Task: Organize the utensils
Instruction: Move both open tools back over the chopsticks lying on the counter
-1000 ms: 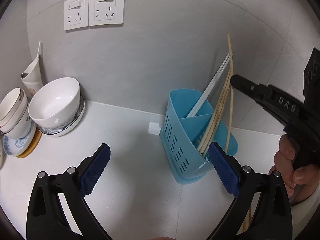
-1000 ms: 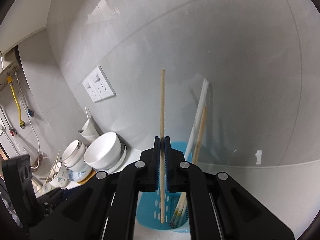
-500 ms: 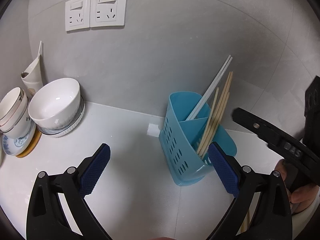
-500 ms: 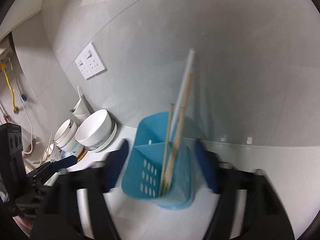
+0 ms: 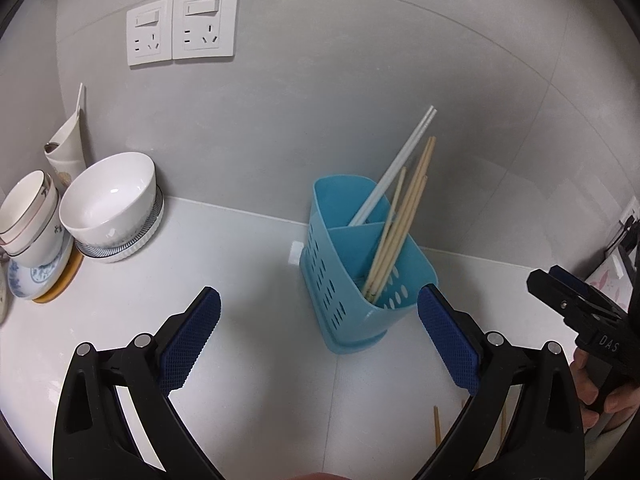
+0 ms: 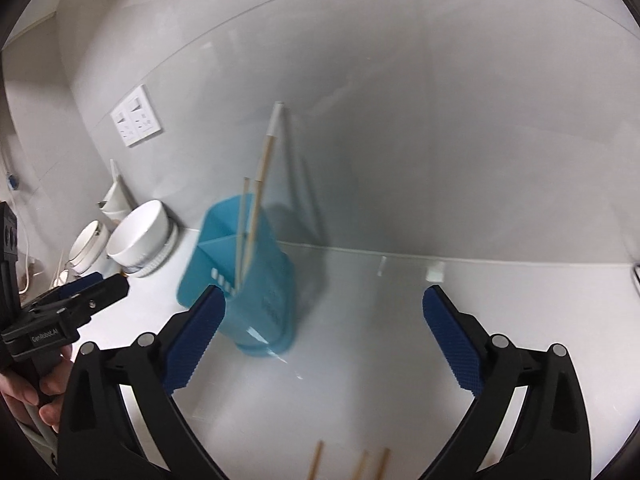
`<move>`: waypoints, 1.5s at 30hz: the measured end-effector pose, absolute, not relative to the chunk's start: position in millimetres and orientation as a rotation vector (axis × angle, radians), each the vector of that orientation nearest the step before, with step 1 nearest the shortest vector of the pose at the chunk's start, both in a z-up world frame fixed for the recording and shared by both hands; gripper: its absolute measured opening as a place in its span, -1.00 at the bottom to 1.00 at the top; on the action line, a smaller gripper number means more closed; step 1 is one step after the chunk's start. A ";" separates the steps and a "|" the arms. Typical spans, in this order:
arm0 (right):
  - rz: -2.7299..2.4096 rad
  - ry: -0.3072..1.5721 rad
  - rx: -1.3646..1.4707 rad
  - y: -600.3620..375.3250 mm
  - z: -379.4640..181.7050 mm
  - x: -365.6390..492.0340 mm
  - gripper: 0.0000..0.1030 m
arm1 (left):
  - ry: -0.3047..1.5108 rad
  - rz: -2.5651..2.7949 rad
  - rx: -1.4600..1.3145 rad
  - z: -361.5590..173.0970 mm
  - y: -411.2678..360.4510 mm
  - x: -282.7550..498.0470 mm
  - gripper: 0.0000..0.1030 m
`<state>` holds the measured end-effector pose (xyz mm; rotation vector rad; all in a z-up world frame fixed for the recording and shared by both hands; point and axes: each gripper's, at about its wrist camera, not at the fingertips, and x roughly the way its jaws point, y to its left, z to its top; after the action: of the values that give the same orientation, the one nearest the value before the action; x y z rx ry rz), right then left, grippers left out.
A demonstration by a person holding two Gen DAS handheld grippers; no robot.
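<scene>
A blue plastic utensil holder [image 5: 352, 280] stands on the white counter near the wall, blurred in the right wrist view [image 6: 256, 292]. Several wooden chopsticks [image 5: 404, 220] and a white pair [image 5: 396, 164] lean in its compartments. My left gripper [image 5: 318, 304] is open and empty, just in front of the holder. My right gripper [image 6: 324, 294] is to the holder's right; its jaws are opening wide with nothing between them. More loose wooden chopsticks [image 6: 362, 464] lie on the counter below the right gripper.
White bowls [image 5: 110, 196] stacked on plates and a pile of cups [image 5: 28, 212] stand at the back left by the wall. Two wall sockets [image 5: 182, 26] sit above them. The grey tiled wall runs close behind the holder.
The right gripper let go of the wooden chopstick, which now stands in the holder. Its jaws went from shut to wide apart, and it drew back to the right. The left gripper hardly moved.
</scene>
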<state>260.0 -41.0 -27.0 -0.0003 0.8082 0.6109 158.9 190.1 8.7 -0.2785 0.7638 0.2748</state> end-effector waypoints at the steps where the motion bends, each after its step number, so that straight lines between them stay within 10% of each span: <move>1: 0.595 0.813 -0.004 -46.6 -27.2 258.1 0.85 | 0.768 0.272 -0.277 9.0 187.1 158.0 0.88; 39: 0.262 1.034 0.006 -225.2 -68.4 148.6 0.84 | 1.018 0.072 -0.213 -39.7 52.3 112.1 0.88; 45: 0.212 1.111 -0.009 -228.9 -93.8 135.0 0.61 | 1.115 0.078 -0.232 -77.6 37.2 105.8 0.88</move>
<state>135.0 -228.9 -93.8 -0.0095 1.1113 0.2116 105.8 37.2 -77.6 -0.2320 1.1148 0.0778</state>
